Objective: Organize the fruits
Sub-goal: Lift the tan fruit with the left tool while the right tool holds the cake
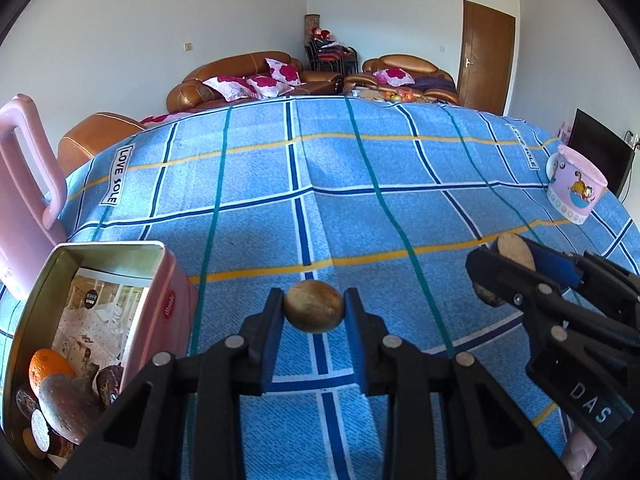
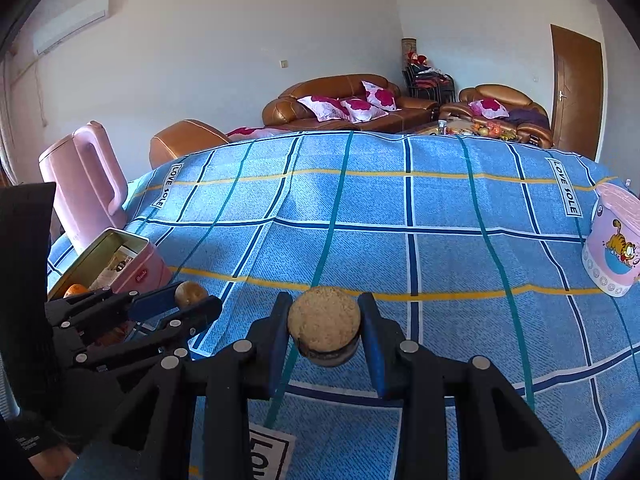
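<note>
My left gripper [image 1: 314, 307] is shut on a small round brown fruit [image 1: 314, 306], held above the blue checked cloth; it also shows in the right wrist view [image 2: 190, 294]. My right gripper [image 2: 325, 326] is shut on a dark fruit with a pale cut face [image 2: 324, 320], also seen in the left wrist view [image 1: 516, 252]. A pink tin box [image 1: 100, 312] at the lower left holds an orange [image 1: 48, 366] and several dark brown fruits [image 1: 68, 404]. The tin shows in the right wrist view [image 2: 120, 260] too.
A pink kettle [image 2: 84, 184] stands behind the tin at the table's left edge. A pink cartoon cup [image 1: 576, 188] stands at the right edge. The blue checked cloth [image 1: 320, 208] covers the table. Brown sofas [image 1: 248, 80] lie beyond it.
</note>
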Demonstrator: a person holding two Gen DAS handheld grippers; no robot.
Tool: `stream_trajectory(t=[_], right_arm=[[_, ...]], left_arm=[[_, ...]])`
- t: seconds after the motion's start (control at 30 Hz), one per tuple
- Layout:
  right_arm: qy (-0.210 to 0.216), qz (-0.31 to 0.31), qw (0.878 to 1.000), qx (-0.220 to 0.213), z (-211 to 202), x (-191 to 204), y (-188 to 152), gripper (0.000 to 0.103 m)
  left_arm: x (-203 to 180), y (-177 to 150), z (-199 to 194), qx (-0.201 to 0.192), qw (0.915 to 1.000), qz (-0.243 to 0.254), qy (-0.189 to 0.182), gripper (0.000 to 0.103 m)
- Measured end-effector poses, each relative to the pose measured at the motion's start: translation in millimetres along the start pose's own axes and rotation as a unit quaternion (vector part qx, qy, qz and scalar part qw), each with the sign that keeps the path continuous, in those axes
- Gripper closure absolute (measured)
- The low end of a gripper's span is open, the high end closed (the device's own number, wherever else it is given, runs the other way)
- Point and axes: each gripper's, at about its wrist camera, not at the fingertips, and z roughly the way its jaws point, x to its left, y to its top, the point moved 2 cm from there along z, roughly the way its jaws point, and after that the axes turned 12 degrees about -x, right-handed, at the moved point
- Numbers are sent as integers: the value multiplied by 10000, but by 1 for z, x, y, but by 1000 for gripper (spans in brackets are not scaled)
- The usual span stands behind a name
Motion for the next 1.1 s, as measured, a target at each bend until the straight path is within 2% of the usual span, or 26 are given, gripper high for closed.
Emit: stream_trajectory(t=[1.1], right_arm=[[72,-38,9983,-582,-23,2,3,67]], left_arm=[[10,3,-25,-613,9978,-224,110,71]])
